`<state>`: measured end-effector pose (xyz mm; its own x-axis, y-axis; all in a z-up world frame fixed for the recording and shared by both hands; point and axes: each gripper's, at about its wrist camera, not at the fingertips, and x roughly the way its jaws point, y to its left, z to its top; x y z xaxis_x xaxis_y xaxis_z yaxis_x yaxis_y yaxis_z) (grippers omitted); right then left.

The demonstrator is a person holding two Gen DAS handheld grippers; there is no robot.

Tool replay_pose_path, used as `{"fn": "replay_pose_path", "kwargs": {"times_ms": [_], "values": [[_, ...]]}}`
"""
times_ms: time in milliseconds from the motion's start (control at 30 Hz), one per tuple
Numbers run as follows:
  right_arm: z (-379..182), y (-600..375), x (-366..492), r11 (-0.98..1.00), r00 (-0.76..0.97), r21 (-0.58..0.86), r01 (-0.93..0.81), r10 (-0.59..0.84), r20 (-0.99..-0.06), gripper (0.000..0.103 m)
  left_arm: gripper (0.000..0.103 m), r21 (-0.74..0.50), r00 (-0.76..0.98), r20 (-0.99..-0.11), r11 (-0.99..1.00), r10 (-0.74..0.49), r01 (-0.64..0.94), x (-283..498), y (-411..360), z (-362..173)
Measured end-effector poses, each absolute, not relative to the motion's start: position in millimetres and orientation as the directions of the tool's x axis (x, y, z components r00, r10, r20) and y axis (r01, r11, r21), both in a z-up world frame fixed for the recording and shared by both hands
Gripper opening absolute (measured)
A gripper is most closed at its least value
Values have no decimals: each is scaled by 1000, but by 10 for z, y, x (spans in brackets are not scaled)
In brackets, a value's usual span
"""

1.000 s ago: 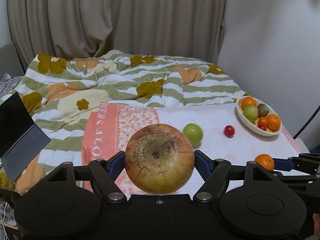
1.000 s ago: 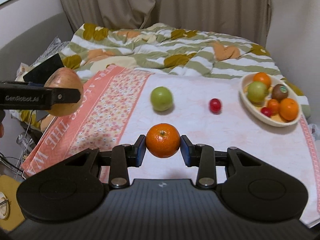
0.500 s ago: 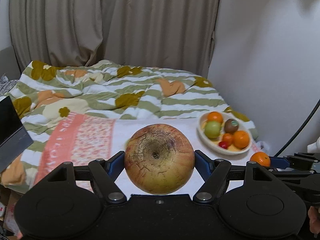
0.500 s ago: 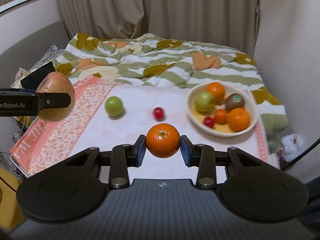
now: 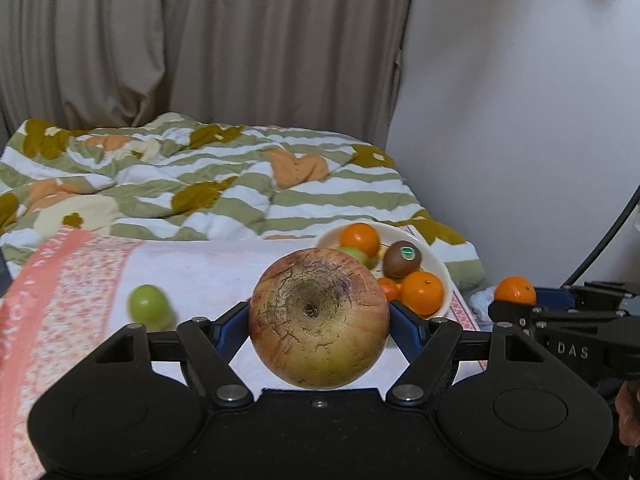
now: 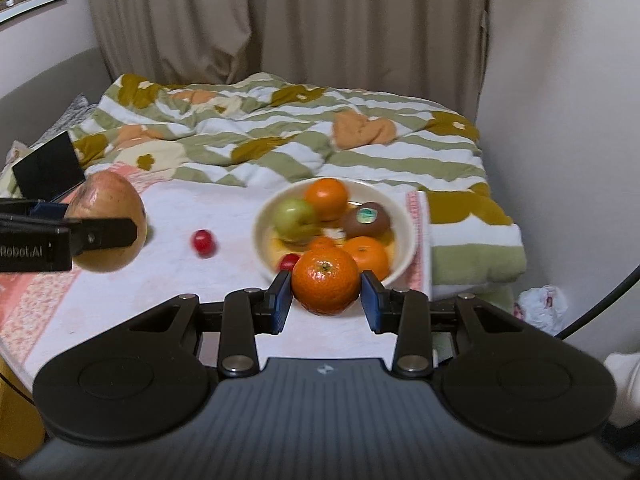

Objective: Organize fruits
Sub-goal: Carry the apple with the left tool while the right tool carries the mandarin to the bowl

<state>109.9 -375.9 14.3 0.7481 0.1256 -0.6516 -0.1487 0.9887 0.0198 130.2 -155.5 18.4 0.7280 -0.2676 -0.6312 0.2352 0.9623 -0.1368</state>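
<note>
My left gripper (image 5: 319, 320) is shut on a large cracked reddish-yellow apple (image 5: 319, 317), held above the table; the apple also shows in the right wrist view (image 6: 108, 220). My right gripper (image 6: 325, 296) is shut on an orange (image 6: 325, 280), held just in front of the cream fruit bowl (image 6: 404, 216). The bowl holds oranges, a green apple (image 6: 294, 216), a kiwi (image 6: 367, 220) and small red fruit. A green apple (image 5: 147, 307) and a small red fruit (image 6: 203, 241) lie loose on the white cloth.
The table carries a white cloth with a pink floral border (image 5: 48, 320). A striped flowered duvet (image 6: 280, 136) lies behind it. A dark tablet (image 6: 48, 170) stands at the left. The wall is close on the right, with a black cable (image 5: 600, 248).
Both grippers have swung right with their fruit. The bowl now sits nearer and more central in both views, directly beyond the held orange.
</note>
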Motion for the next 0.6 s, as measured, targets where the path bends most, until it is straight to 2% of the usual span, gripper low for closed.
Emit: {"fn": "replay_pose_path", "kwargs": {"times_ms": [267, 600], "values": [[-92, -4102, 1470, 996, 738, 28, -82, 80, -670, 52, 77, -113, 699, -650, 948, -297, 298, 1783, -1971, -119], [-355, -4257, 1802, 999, 713, 48, -18, 47, -699, 52, 77, -14, 691, -655, 920, -305, 393, 2252, -2311, -569]]}}
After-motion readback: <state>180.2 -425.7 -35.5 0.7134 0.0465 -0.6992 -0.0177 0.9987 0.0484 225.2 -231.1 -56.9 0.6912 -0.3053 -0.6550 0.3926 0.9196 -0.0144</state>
